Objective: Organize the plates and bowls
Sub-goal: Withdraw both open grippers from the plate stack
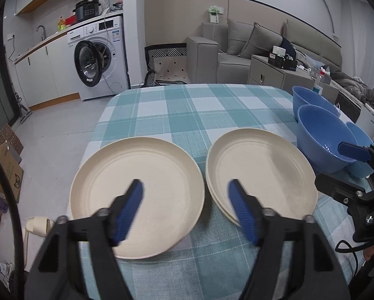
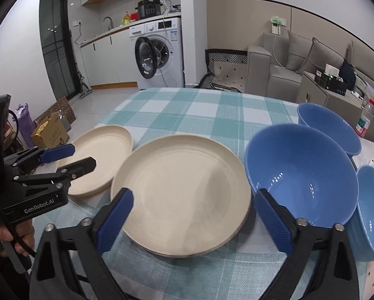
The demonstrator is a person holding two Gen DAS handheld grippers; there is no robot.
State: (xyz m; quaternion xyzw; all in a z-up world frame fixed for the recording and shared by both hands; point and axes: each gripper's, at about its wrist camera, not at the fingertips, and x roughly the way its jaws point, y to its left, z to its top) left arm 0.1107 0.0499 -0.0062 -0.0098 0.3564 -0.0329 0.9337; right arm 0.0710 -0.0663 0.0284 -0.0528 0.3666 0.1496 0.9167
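A single cream plate lies at the table's near left; it shows in the right wrist view too. Beside it is a stack of cream plates, also in the right wrist view. Three blue bowls stand to the right: a near big one, a far one, and one at the right edge. My left gripper is open and empty, above the gap between the plates. My right gripper is open and empty over the stack's near edge.
The table wears a teal checked cloth. Beyond it are a washing machine with its door open, a grey sofa and a low cabinet. Cardboard boxes lie on the floor at left.
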